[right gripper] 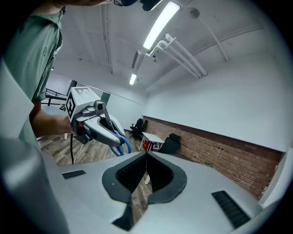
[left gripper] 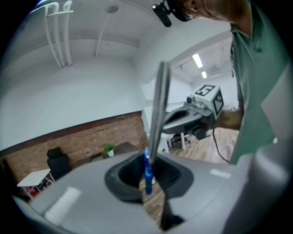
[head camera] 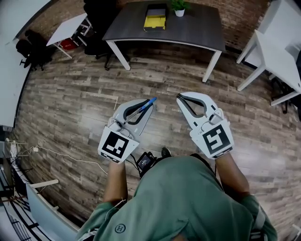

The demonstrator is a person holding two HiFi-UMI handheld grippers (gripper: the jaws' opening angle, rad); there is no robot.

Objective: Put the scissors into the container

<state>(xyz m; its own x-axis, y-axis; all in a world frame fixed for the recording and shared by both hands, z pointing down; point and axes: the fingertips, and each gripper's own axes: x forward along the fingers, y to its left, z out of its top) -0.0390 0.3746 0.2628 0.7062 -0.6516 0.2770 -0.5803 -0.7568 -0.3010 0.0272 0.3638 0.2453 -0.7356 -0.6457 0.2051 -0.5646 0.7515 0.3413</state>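
My left gripper (head camera: 150, 104) is shut on a pair of scissors (head camera: 147, 103) with blue handles. The blue part sticks out at the jaw tips and the grey blades (left gripper: 158, 105) slant back over the gripper body. In the left gripper view the blue handle (left gripper: 147, 174) sits pinched between the pads. The right gripper view shows the blue loops (right gripper: 122, 143) hanging from the left gripper's tip. My right gripper (head camera: 179, 98) is held beside the left one over the floor, its jaws shut with nothing between them. A yellow and black container (head camera: 155, 19) lies far ahead on a dark table (head camera: 197, 33).
A small potted plant (head camera: 179, 7) stands on the dark table next to the container. White tables (head camera: 277, 52) stand to the right and one (head camera: 70, 28) to the far left. A black chair (head camera: 33, 49) is at the left. A cable (head camera: 61, 155) lies on the wooden floor.
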